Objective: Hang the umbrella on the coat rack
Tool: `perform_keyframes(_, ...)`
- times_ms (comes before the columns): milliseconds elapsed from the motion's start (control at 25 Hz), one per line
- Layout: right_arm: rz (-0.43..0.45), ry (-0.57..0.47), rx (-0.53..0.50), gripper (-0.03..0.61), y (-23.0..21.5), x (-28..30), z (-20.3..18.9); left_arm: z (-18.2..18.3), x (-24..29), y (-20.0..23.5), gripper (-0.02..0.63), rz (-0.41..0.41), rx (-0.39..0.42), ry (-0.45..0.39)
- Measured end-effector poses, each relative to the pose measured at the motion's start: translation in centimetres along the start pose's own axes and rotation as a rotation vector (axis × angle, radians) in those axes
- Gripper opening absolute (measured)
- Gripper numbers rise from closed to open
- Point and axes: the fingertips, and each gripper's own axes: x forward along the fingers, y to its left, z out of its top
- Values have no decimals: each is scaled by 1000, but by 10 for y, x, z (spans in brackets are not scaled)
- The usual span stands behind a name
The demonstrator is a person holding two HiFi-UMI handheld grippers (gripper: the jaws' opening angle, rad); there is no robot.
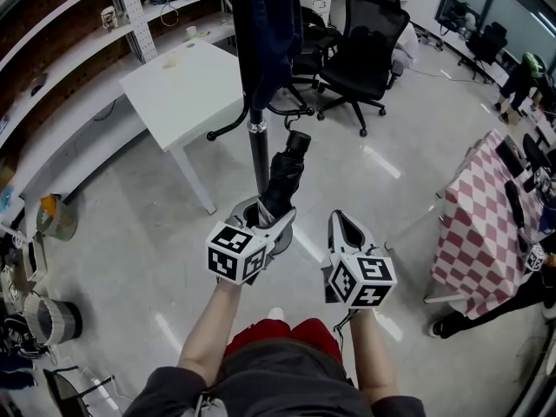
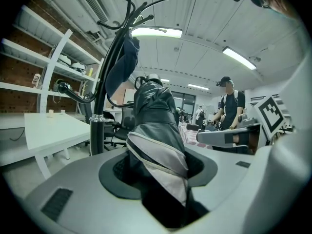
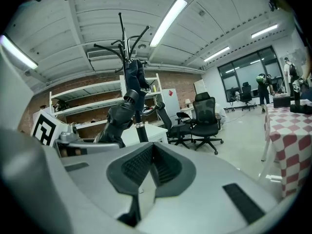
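Observation:
A folded black umbrella [image 1: 283, 179] with grey trim juts forward and up out of my left gripper [image 1: 268, 219], which is shut on its lower part; in the left gripper view the umbrella [image 2: 153, 126] fills the space between the jaws. Just past it stands the black coat rack [image 1: 258, 159], with a dark garment [image 1: 269, 33] draped over its top hooks [image 2: 131, 13]. My right gripper [image 1: 346, 225] hangs level beside the left one, shut and empty, its pads [image 3: 139, 165] pressed together. From the right gripper view the umbrella [image 3: 119, 118] leans toward the coat rack [image 3: 127, 48].
A white table [image 1: 187, 81] stands left of the rack, with wall shelves [image 1: 52, 102] behind it. Black office chairs [image 1: 360, 42] are behind the rack. A table with a red-checked cloth [image 1: 486, 224] is at the right. A person [image 2: 229, 106] stands farther off.

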Motion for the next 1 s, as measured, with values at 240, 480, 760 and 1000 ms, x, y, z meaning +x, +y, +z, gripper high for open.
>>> perform_keyframes(240, 13, 13, 17, 18, -14, 10, -2, -2, 16, -2, 222, 4, 9, 27)
perform_keyframes(480, 53, 20, 16, 18, -34, 20, 5, -3, 37, -9, 222, 37, 21, 50)
perform_keyframes(760, 107, 32, 14, 18, -62, 31, 15, -4, 62, -15, 222, 95, 11, 72)
perform_keyframes(1000, 157, 50, 16, 18, -78, 41, 17, -4, 78, -16, 224, 152, 6, 93)
